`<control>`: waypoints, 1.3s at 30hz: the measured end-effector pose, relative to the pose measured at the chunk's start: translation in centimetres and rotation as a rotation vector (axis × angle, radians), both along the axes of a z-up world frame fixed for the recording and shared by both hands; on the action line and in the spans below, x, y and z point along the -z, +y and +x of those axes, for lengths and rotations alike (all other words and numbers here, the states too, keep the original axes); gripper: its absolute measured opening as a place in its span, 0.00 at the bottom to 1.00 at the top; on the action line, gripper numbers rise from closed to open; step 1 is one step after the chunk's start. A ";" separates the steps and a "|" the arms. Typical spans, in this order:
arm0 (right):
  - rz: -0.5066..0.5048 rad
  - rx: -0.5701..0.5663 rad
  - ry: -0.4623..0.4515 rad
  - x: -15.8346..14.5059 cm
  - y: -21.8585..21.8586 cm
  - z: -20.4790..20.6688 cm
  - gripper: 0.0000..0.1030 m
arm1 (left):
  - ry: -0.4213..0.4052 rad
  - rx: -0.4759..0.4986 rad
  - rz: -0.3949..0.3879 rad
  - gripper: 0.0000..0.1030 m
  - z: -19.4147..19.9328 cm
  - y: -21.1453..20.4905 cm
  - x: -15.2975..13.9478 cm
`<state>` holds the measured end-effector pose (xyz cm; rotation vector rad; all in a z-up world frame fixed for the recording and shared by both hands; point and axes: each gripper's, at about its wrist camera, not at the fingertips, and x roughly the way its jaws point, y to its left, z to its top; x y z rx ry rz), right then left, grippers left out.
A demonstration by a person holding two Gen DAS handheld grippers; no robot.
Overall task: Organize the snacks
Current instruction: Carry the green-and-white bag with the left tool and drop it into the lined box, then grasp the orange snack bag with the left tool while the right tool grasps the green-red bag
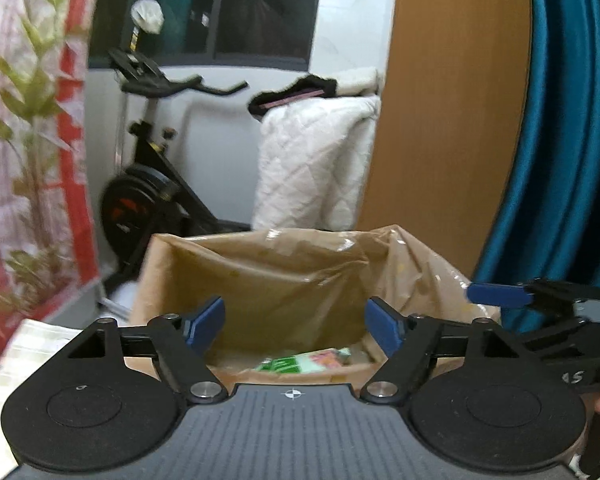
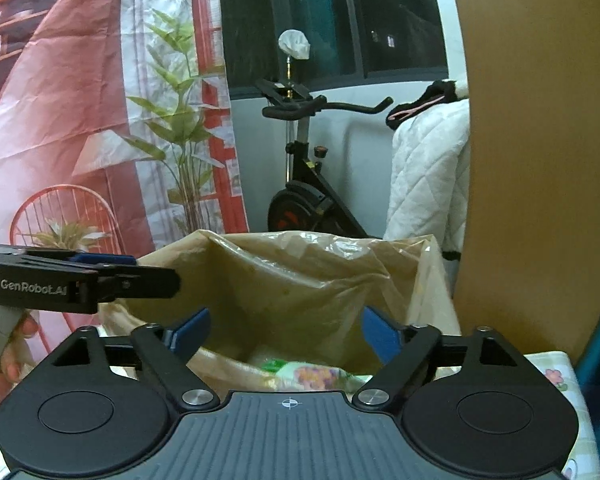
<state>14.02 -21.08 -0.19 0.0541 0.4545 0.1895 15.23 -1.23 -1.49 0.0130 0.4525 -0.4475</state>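
Note:
A cardboard box (image 1: 156,272) lined with a clear plastic bag (image 2: 300,272) stands right in front of both grippers. At its bottom lie snack packets, a green and pink one (image 1: 300,362) in the left wrist view and a flowery one (image 2: 312,374) in the right wrist view. My left gripper (image 1: 294,326) hangs over the box's near rim, open, with nothing between its blue pads. My right gripper (image 2: 286,334) is also open and empty above the same rim. Each gripper shows at the edge of the other's view, the right one's blue finger (image 1: 498,294) and the left one's body (image 2: 80,280).
Behind the box stand an exercise bike (image 2: 300,184), a white quilted cover (image 1: 312,160) and a wooden panel (image 1: 448,120). A teal curtain (image 1: 560,160) hangs at the right, a printed backdrop (image 2: 80,120) at the left. A checked tablecloth (image 2: 556,376) lies under the grippers.

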 end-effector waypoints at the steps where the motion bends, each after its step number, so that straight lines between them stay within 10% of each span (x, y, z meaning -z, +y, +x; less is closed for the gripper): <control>1: -0.006 -0.001 -0.004 -0.1 0.0 -0.5 0.81 | -0.010 -0.016 0.010 0.77 -0.3 0.1 -0.3; 16: -0.010 0.023 -0.037 0.1 0.8 -9.1 0.82 | 0.010 -0.156 -0.005 0.82 -7.8 4.5 -1.2; 39: -0.075 -0.010 0.085 7.5 4.6 -17.5 0.80 | 0.253 -0.108 -0.042 0.82 -14.6 7.9 9.5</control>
